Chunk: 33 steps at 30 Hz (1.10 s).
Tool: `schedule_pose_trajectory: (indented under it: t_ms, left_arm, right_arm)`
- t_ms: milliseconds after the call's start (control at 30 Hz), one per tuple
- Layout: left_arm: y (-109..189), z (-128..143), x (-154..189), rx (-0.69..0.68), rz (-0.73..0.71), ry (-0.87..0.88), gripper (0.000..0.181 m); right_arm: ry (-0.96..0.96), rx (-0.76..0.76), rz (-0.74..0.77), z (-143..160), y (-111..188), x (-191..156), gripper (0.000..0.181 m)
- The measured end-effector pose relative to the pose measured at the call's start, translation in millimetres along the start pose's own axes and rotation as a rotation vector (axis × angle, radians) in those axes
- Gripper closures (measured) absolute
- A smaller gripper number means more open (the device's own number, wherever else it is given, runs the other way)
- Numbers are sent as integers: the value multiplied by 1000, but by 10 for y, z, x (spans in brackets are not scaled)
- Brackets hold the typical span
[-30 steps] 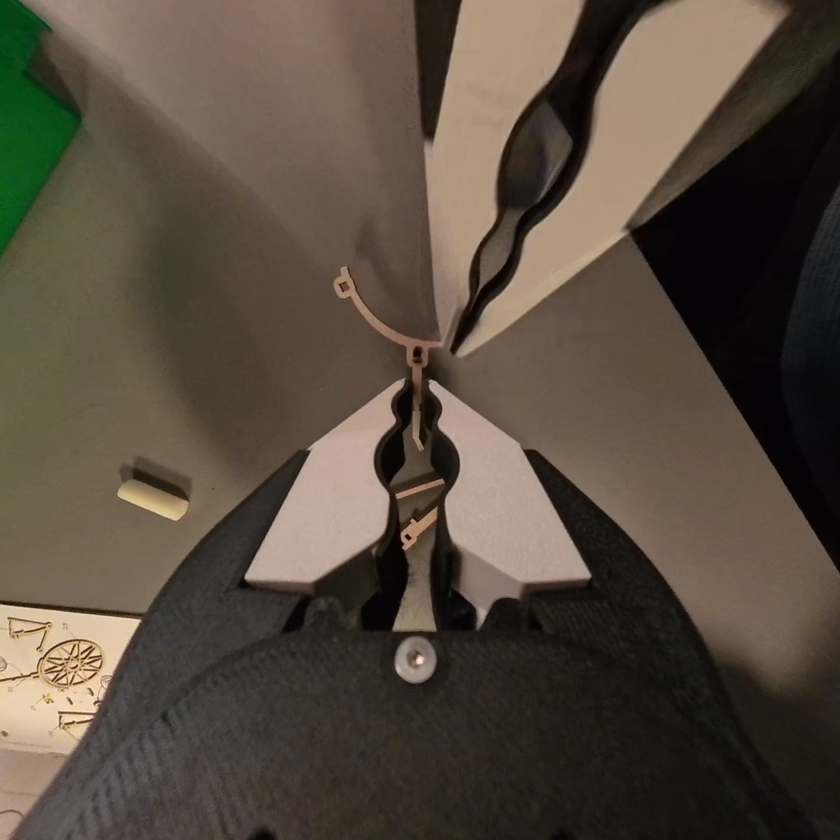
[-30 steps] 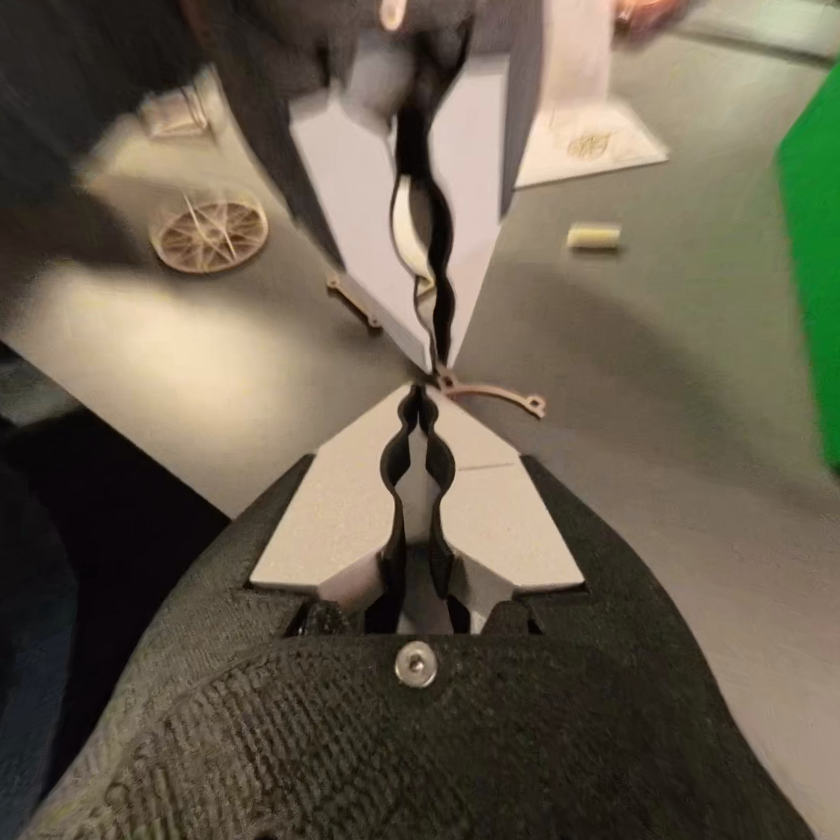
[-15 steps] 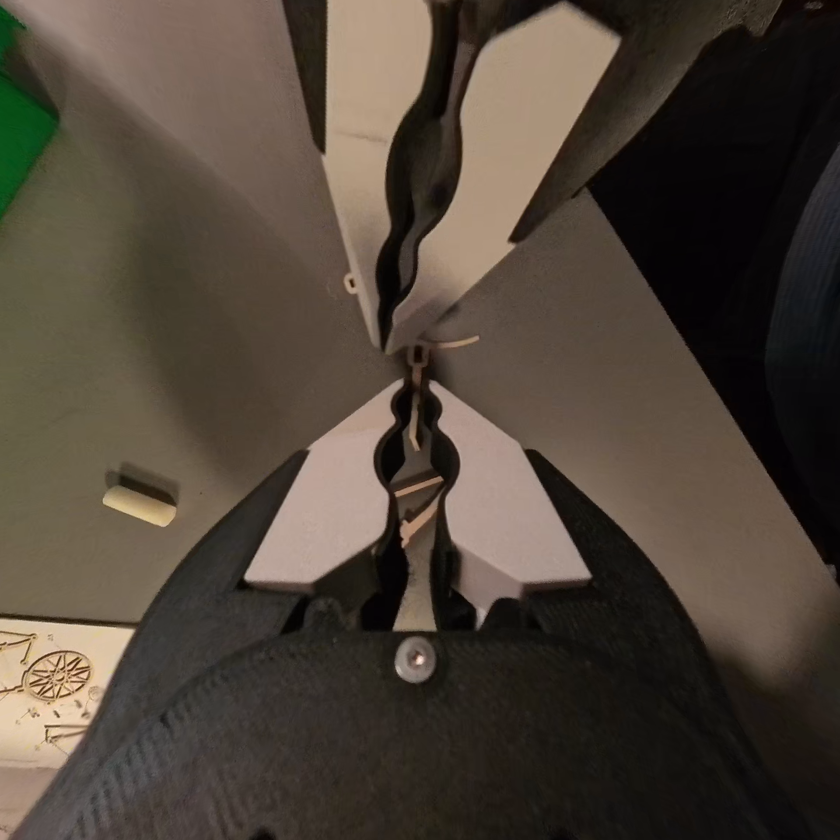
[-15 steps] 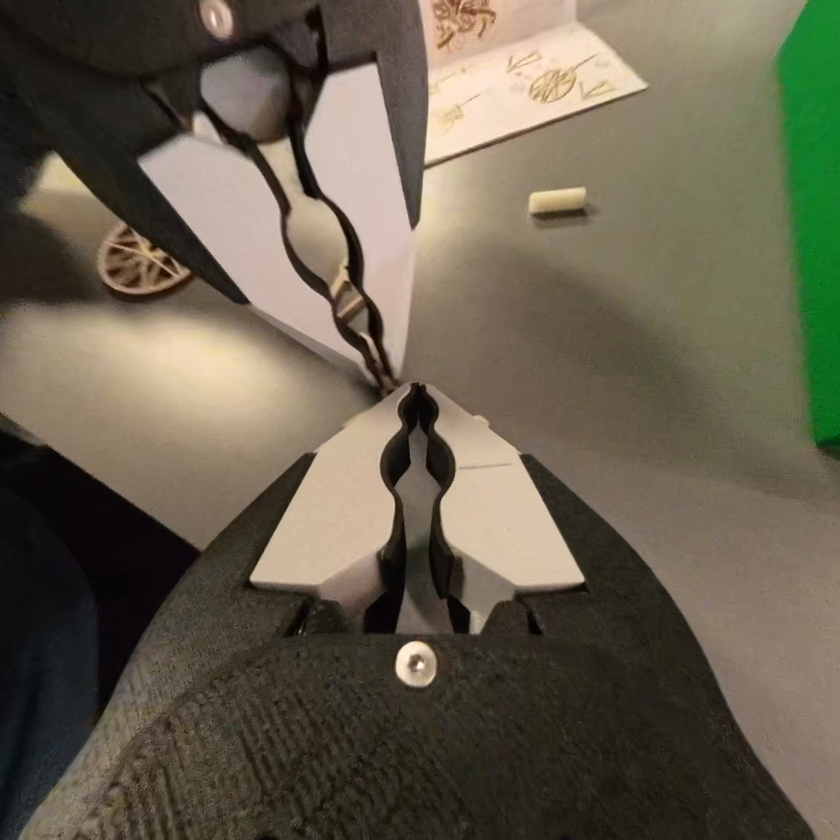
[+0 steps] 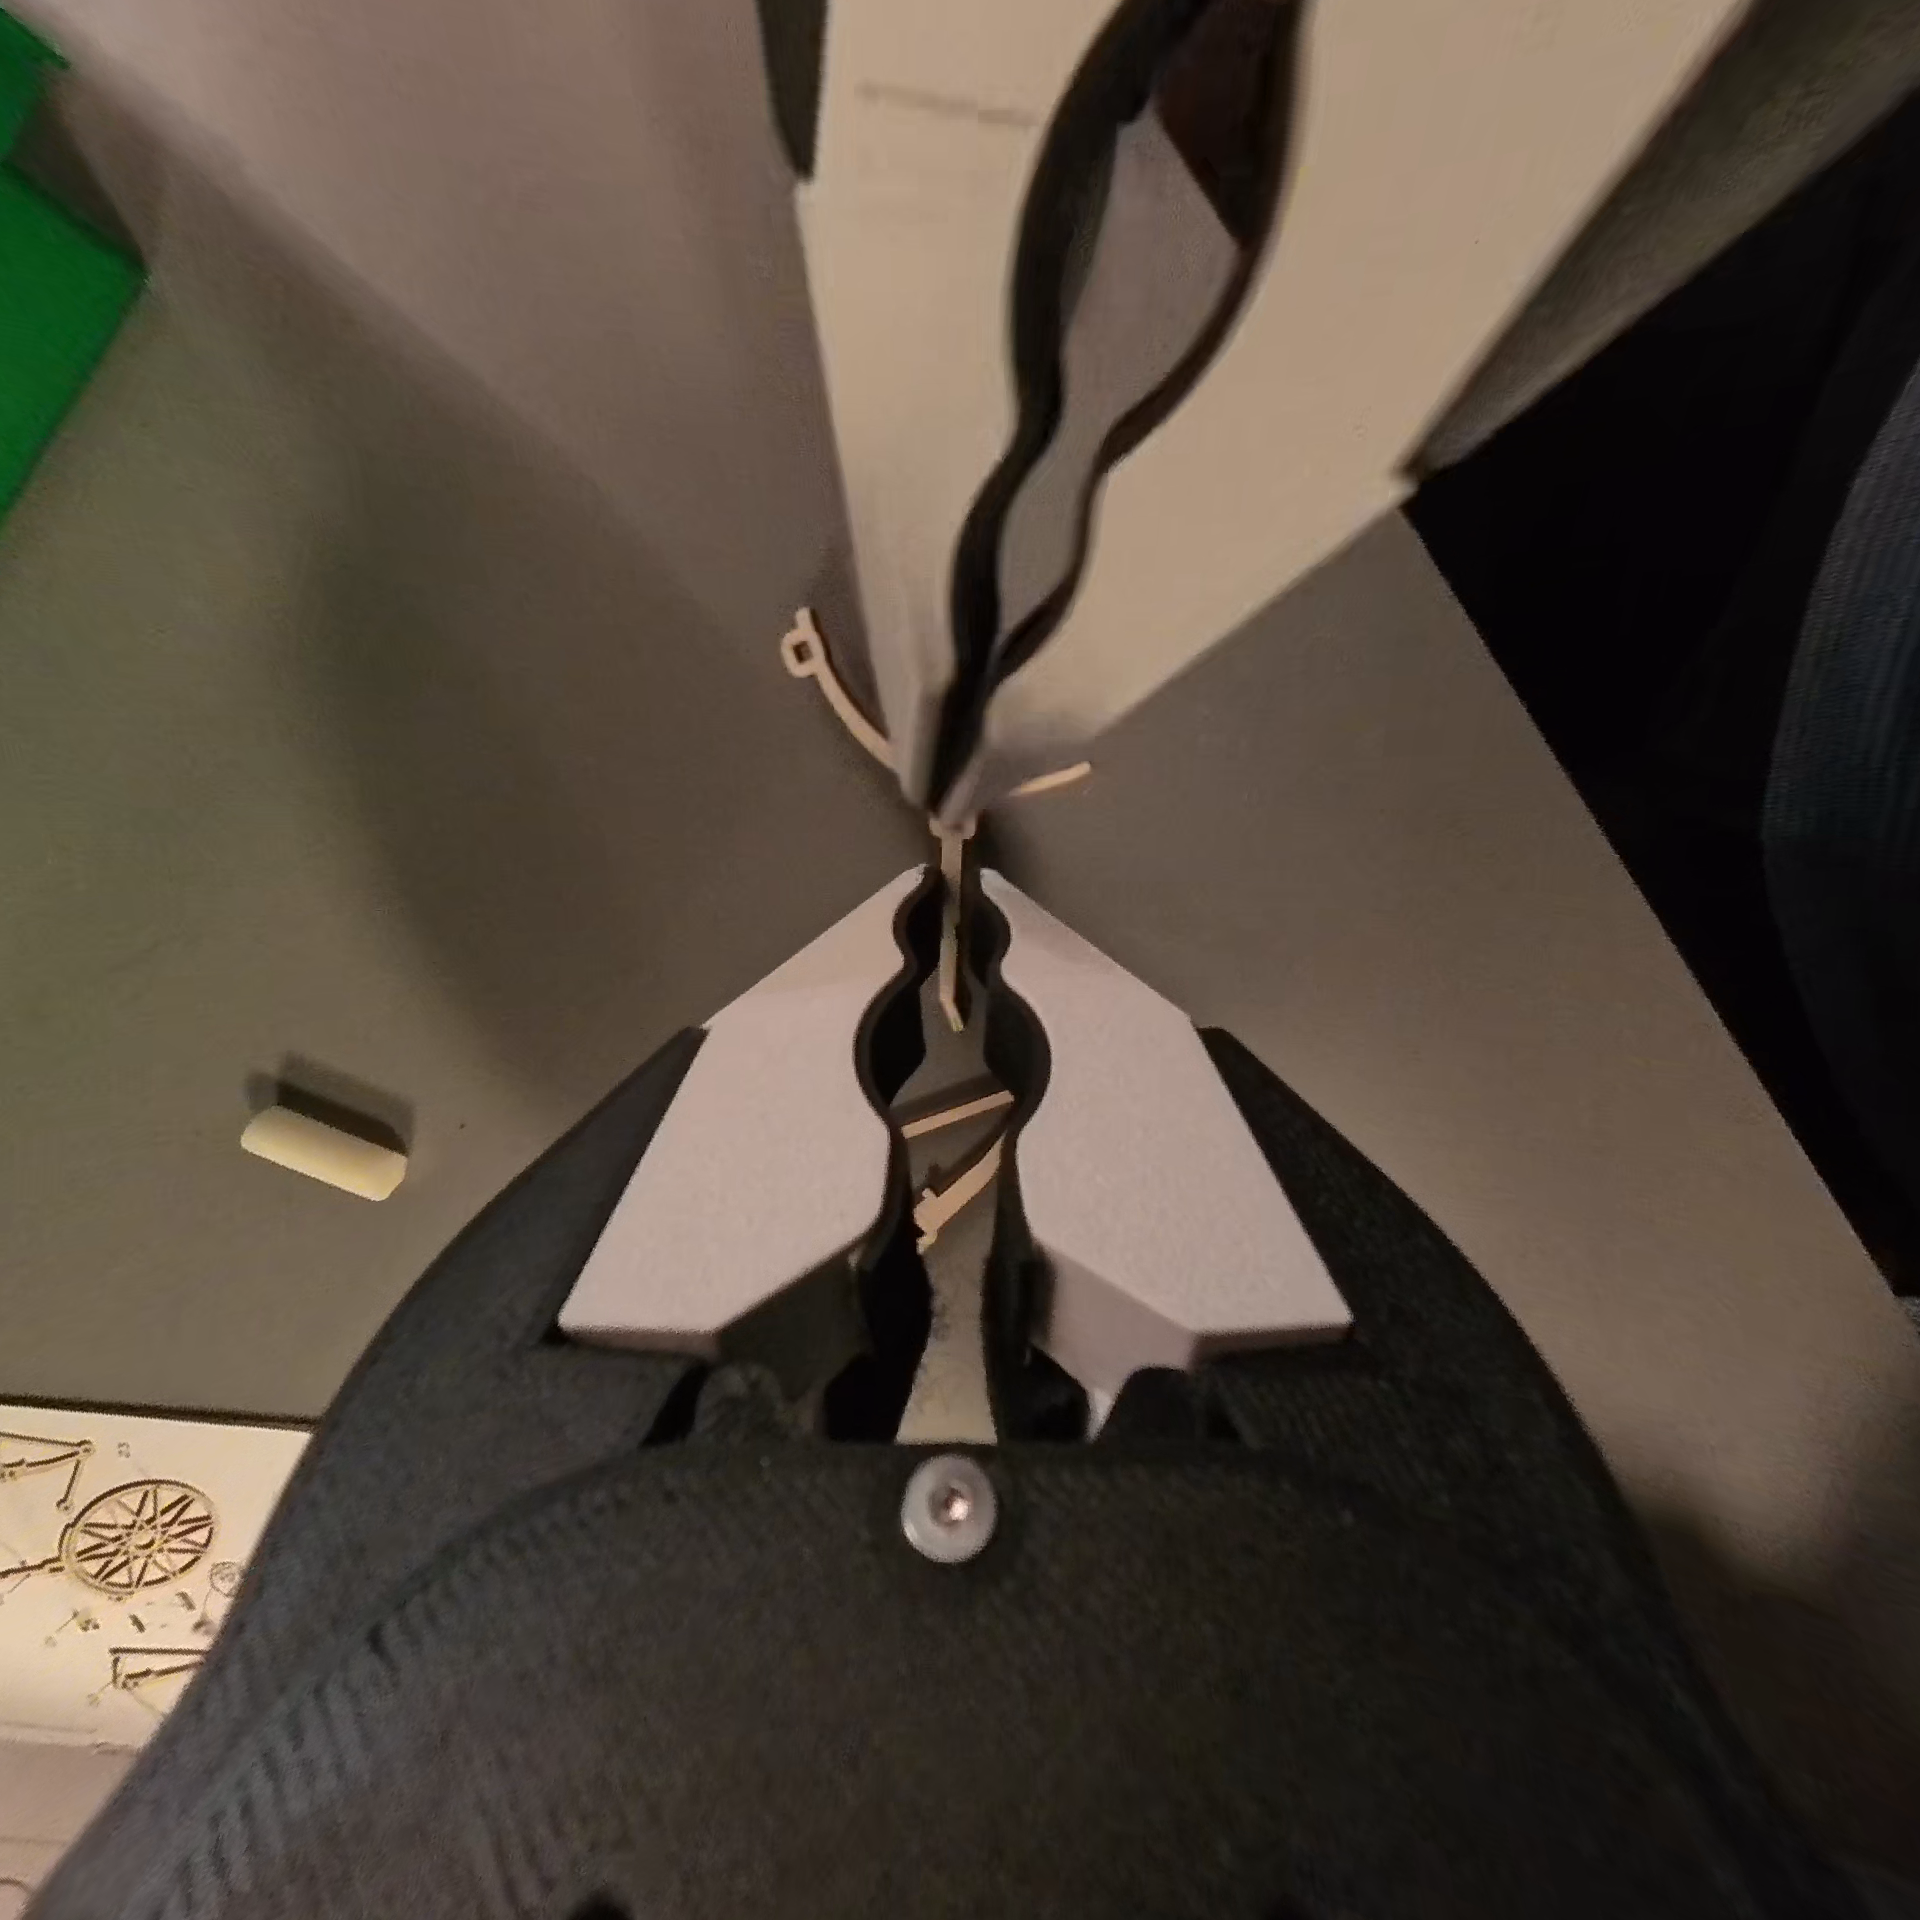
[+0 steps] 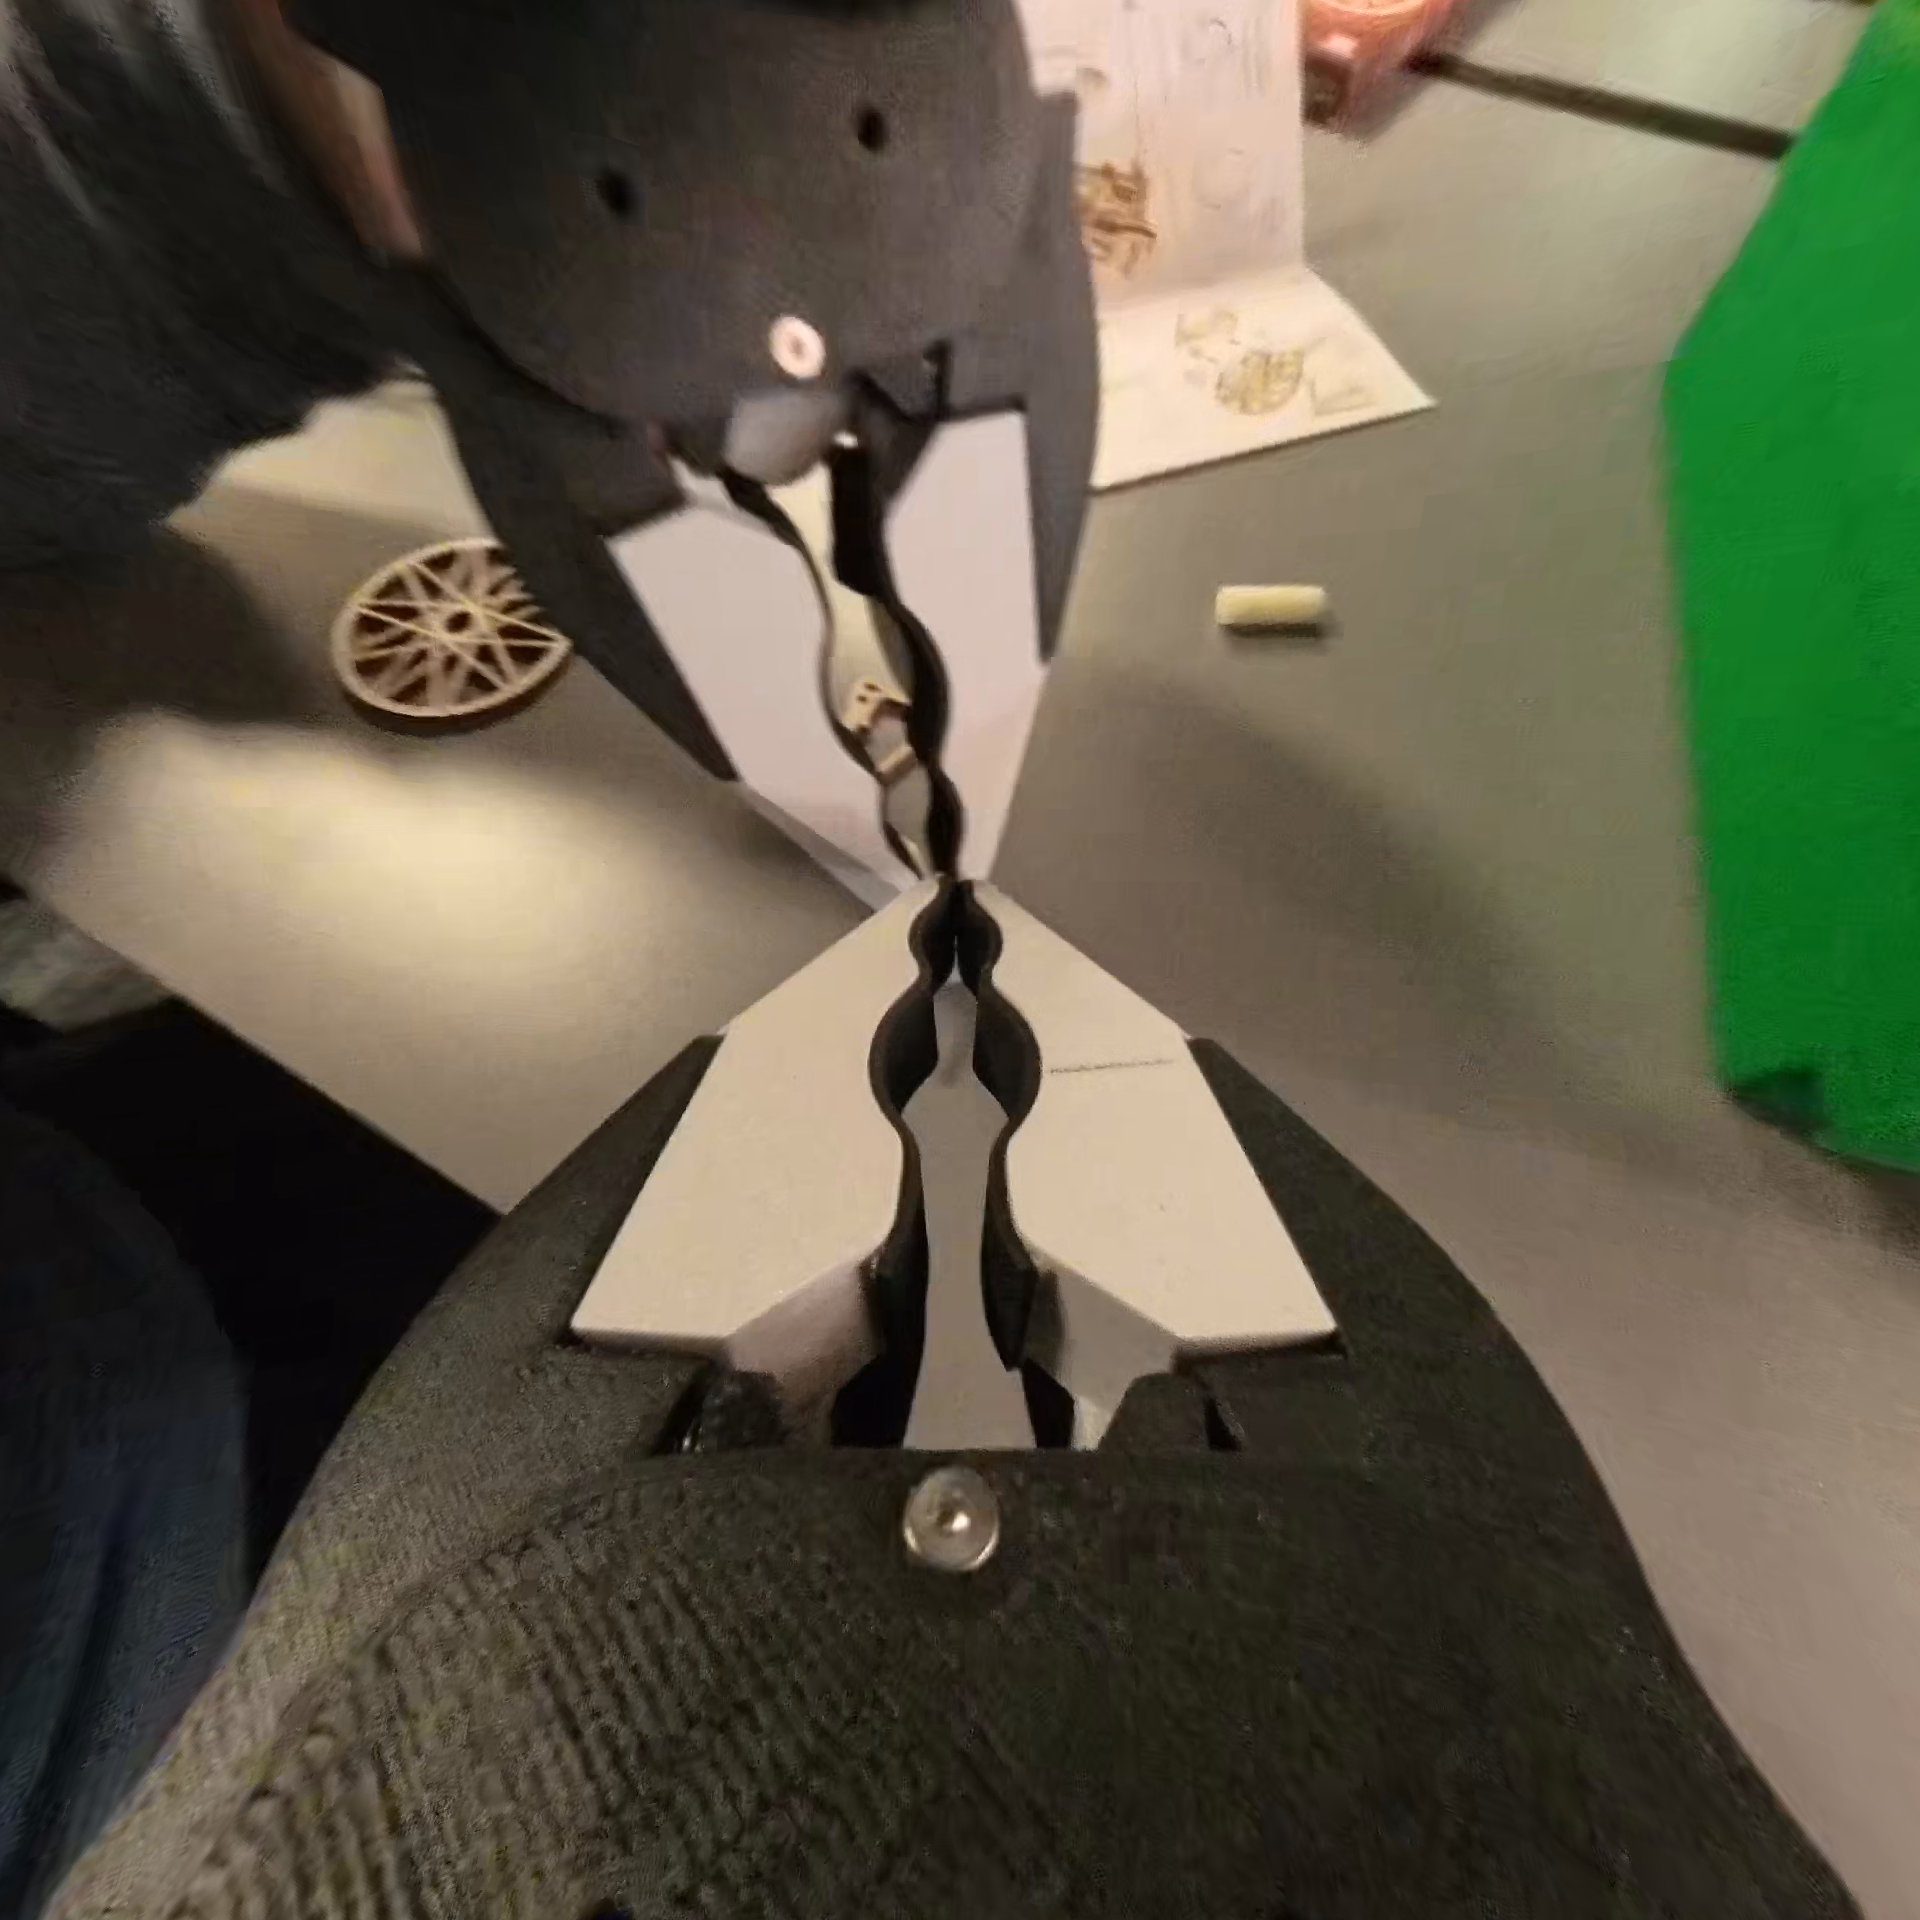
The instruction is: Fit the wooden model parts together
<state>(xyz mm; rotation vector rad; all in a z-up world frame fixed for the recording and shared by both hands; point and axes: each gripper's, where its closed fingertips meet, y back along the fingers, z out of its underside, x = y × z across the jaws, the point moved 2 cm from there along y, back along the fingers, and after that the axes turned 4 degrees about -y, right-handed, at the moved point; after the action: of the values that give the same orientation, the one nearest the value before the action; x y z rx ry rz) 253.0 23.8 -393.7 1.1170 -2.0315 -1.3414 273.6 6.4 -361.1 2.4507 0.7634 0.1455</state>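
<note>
- A thin wooden strut (image 5: 951, 940) is running lengthwise between the tips of the left tongs (image 5: 951, 883), which are clenching on it; one end is projecting just past the tips.
- A thin curved wooden piece (image 5: 831, 701) is meeting the projecting end of the strut directly ahead of the left tongs' tips; one end, bearing a small square eyelet, is arcing up and to the left, and a short tail (image 5: 1049, 781) is showing to the right.
- The right tongs (image 5: 951, 800) are coming down from the top of the left wrist view, tips pressing together at the junction of the two wooden pieces; whether the curved piece is actually sitting between them cannot be told.
- In the right wrist view, the right tongs (image 6: 954, 888) are appearing closed at the tips, with the left tongs (image 6: 940, 868) meeting them tip to tip from above.
- More small wooden parts (image 5: 956, 1174) are lying deeper in the gap of the left tongs, behind the strut.
- A spoked wooden wheel (image 6: 452, 634) is lying flat on the grey surface (image 6: 1351, 883), to the left of the left tongs in the right wrist view.
- A small pale cylinder (image 6: 1270, 608) is lying on the surface to the right of those tongs, well apart from them.
- A printed instruction sheet (image 6: 1247, 364) is resting beyond the tongs, near a green object (image 6: 1818, 623) at the right edge.
</note>
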Motion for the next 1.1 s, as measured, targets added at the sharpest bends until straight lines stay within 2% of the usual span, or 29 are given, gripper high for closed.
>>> schedule_pose_trajectory:
  t_ms: [67,100,133,200,233,300,333,400,433,500,533,600,633,700,733,833,867,933,967,1067,1100]
  left_arm:
    - [0,1,-3,2,3,0,178]
    - [0,0,-7,2,0,1,179]
    - [0,3,-6,-1,-1,-4,178]
    - [0,5,-9,-4,-7,-4,178]
    - [0,5,-9,-4,-7,-4,178]
    - [-1,5,-11,-4,-6,-2,178]
    - [-1,9,-9,-6,-4,-3,178]
    - [-2,8,-9,-4,-3,-3,178]
    - [-2,8,-10,-4,-3,-2,178]
    - [-2,9,-11,-7,-3,-4,178]
    - [4,23,-22,-17,-12,-7,178]
    - [5,26,-24,-11,-9,2,178]
    - [5,25,-25,-9,-6,4,178]
    - [5,25,-25,-8,-4,4,178]
    - [6,29,-25,-9,-5,4,178]
    - [8,35,-31,-6,-1,10,178]
    - [8,34,-32,-3,1,10,178]
    - [8,35,-32,0,3,14,178]
    - [8,28,-17,4,14,11,178]
    - [2,18,-11,3,12,11,178]
    - [3,18,-11,2,12,12,178]
  right_arm:
    - [-8,-89,-33,202,-97,-11,181]
    - [-34,-71,-45,218,-116,-4,181]
    - [-48,-94,-57,206,-94,-12,181]
    - [35,-26,-10,11,-15,-30,181]
    - [31,-25,-21,16,-24,-54,181]
    - [2,-100,-41,262,-128,-27,181]
    - [-45,-91,-56,234,-105,-33,181]
    - [18,-13,-12,29,-5,-44,181]
    - [15,-14,-18,30,-6,-57,181]
    - [-5,-120,-25,313,-123,2,181]
    - [-60,-76,-48,243,-103,-1,181]
    - [1,-18,-12,60,-21,-7,181]
    - [16,-28,-9,66,-27,-13,181]
    - [-4,-138,-21,339,-141,29,181]
    - [-38,-100,-33,290,-129,28,181]
    - [20,36,37,-80,-15,95,181]
    - [18,45,41,-96,-32,117,181]
    - [-7,-73,16,180,-188,145,181]
    - [-31,-73,5,208,-214,138,181]
    - [22,3,40,-84,-89,104,181]
    - [19,-8,36,-59,-96,101,181]
